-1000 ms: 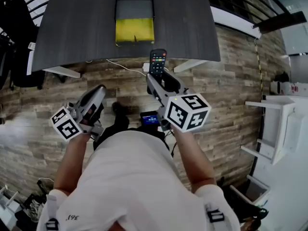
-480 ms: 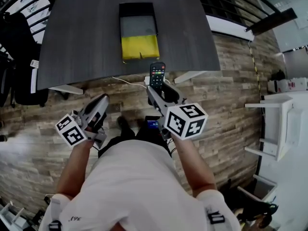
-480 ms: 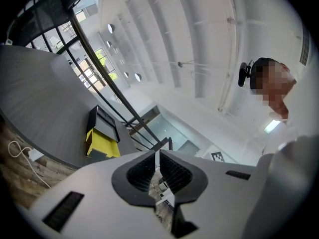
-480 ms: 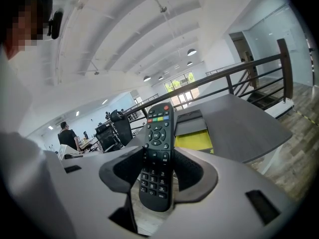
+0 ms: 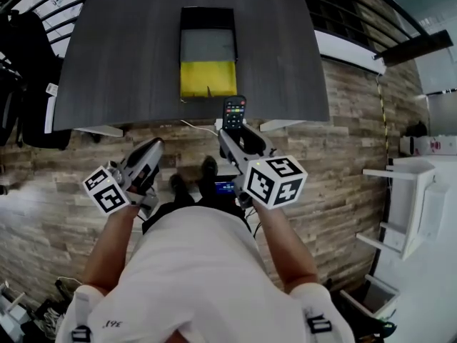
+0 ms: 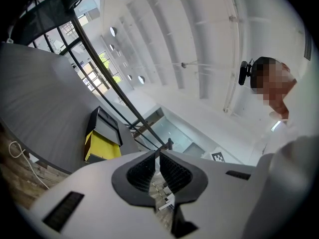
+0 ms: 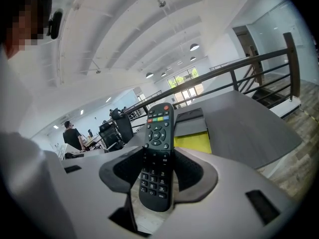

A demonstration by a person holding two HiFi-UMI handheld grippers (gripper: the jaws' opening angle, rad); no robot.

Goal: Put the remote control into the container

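Remote control [image 5: 233, 111] sits pinched between my right tongs [image 5: 233, 125], button face up, its top end poking out toward the container [image 5: 207, 18] and stopping short of it, at the near edge of the counter [image 5: 114, 48]. From the right gripper view the two pads clamp the remote's [image 7: 158, 156] lower half from both sides, and the container [image 7: 192, 121] lies straight beyond its tip. My left tongs [image 5: 152, 146] are pressed together on nothing, held low over the plank floor [image 5: 343, 156], off to the left of the container and nearer to me than it is.

The container is a black box with a grey inside and a yellow part [image 5: 208, 79] on the side facing me; that yellow part lies between the remote and the grey inside. A white cable [image 5: 196, 126] runs along under the counter edge, just on my side of the container. Dark chairs [image 5: 21, 63] stand far left of it, white shelving [image 5: 410, 199] far right.

The remote's lower end is buried in the tongs in the head view. I cannot tell how deep the container is, nor whether the yellow part is a flap or a wall. A small lit screen [image 5: 225, 186] by my shoes is half hidden behind the right tongs' marker cube.
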